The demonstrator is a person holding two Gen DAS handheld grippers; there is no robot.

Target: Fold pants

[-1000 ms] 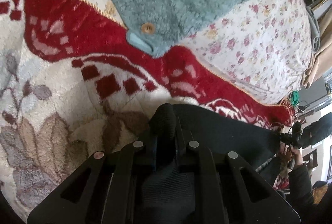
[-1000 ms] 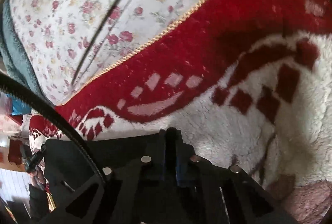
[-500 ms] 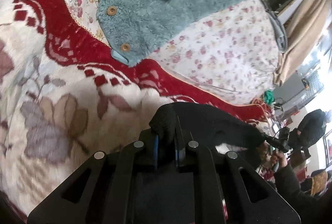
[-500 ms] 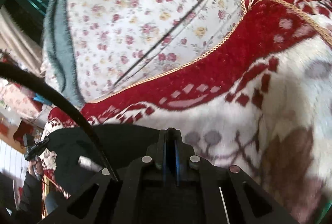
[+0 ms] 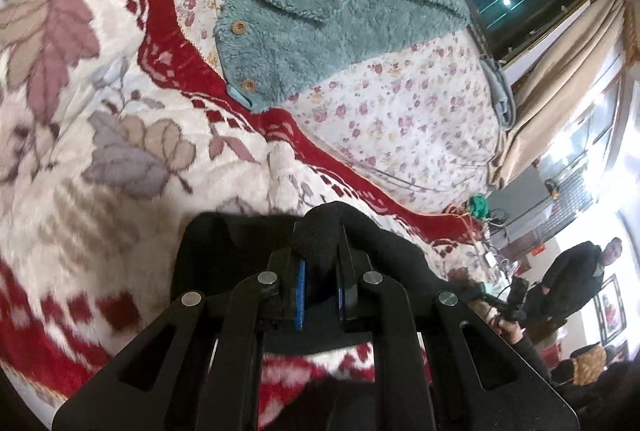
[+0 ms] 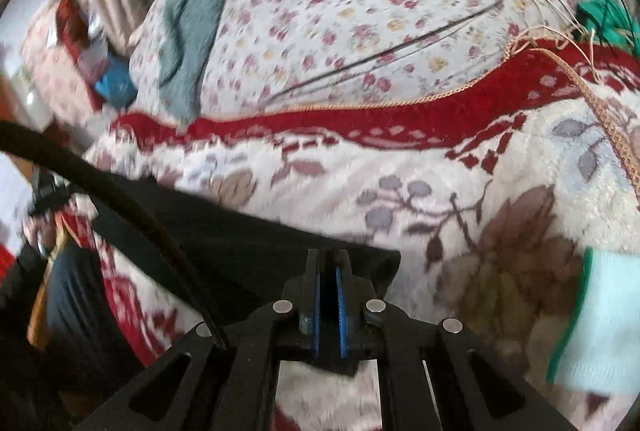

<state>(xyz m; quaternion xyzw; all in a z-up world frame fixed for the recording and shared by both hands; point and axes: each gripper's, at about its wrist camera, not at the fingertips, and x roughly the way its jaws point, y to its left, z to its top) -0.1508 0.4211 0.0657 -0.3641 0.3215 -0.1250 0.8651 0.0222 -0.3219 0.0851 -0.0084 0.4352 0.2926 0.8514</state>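
Note:
Black pants (image 5: 224, 251) hang lifted over a red and cream floral blanket (image 5: 100, 135) on a bed. My left gripper (image 5: 320, 235) is shut on a bunched edge of the pants, which bulges up between its blue pads. In the right wrist view the pants (image 6: 240, 247) stretch from the lower left to my right gripper (image 6: 329, 263), whose jaws are shut on a thin corner of the black fabric. A black cable (image 6: 120, 199) crosses in front of the cloth there.
A teal fleece garment (image 5: 320, 27) with wooden buttons lies on a flowered sheet (image 5: 400, 103) beyond the blanket. Another person (image 5: 572, 279) stands at the right edge near curtains (image 5: 560, 71). A pale green and white cloth (image 6: 600, 319) lies at the right.
Both grippers have pulled back and up with the pants, so more blanket and room show. The black cloth has lifted off the blanket. The right view has rolled.

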